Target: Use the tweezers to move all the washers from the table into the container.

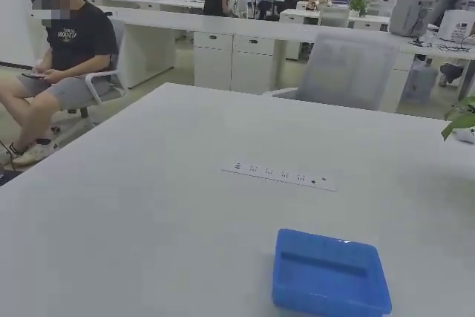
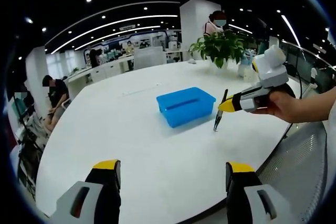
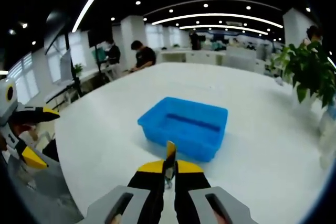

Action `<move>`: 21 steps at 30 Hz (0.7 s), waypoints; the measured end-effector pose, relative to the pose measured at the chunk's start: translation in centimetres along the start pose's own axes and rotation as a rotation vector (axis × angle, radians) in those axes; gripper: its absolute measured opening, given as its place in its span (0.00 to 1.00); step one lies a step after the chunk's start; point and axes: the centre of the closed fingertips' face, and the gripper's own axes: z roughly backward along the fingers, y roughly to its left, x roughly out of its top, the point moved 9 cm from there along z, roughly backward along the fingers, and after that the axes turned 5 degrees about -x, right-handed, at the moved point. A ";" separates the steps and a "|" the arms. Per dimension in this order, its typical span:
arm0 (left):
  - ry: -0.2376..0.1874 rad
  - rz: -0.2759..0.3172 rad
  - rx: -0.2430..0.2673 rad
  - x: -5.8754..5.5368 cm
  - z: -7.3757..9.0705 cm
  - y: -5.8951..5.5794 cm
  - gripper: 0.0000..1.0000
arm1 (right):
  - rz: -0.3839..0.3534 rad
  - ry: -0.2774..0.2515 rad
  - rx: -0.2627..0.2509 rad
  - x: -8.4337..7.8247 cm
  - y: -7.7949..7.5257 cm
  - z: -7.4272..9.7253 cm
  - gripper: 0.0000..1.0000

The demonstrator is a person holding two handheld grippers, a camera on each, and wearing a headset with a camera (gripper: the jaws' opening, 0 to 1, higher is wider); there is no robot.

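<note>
Head view: blue container [image 1: 330,272] sits on the white table [image 1: 148,198], close to me. Left gripper view: my left gripper [image 2: 173,167] is wide open w/ nothing in it. My right gripper [image 2: 228,105] pinches the tweezers [image 2: 218,119], tips down just beside the container. Right gripper view: jaws squeezed tight on the tweezers. Washers are too small to spot, so I should look 1st, then go slow & keep the tips low.

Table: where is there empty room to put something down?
The left half of the table is bare, everything left of the socket strip and the blue container. There is room too between that strip and the container. It is tightest at the right, by the plant.
</note>
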 end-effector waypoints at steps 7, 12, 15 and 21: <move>-0.005 0.001 -0.002 0.3 -0.1 -0.4 0.84 | -0.004 0.005 0.008 -0.1 -0.2 0.2 0.01; -0.001 -0.006 -0.001 0.4 -0.3 -0.4 0.84 | -0.034 -0.007 0.013 0.4 -0.5 0.5 0.02; 0.001 -0.001 0.005 0.3 -0.3 -0.2 0.84 | -0.034 -0.006 0.015 0.5 -0.5 0.6 0.02; 0.006 0.004 0.020 0.3 -0.2 -0.2 0.84 | -0.025 -0.005 0.043 0.7 -0.7 0.3 0.02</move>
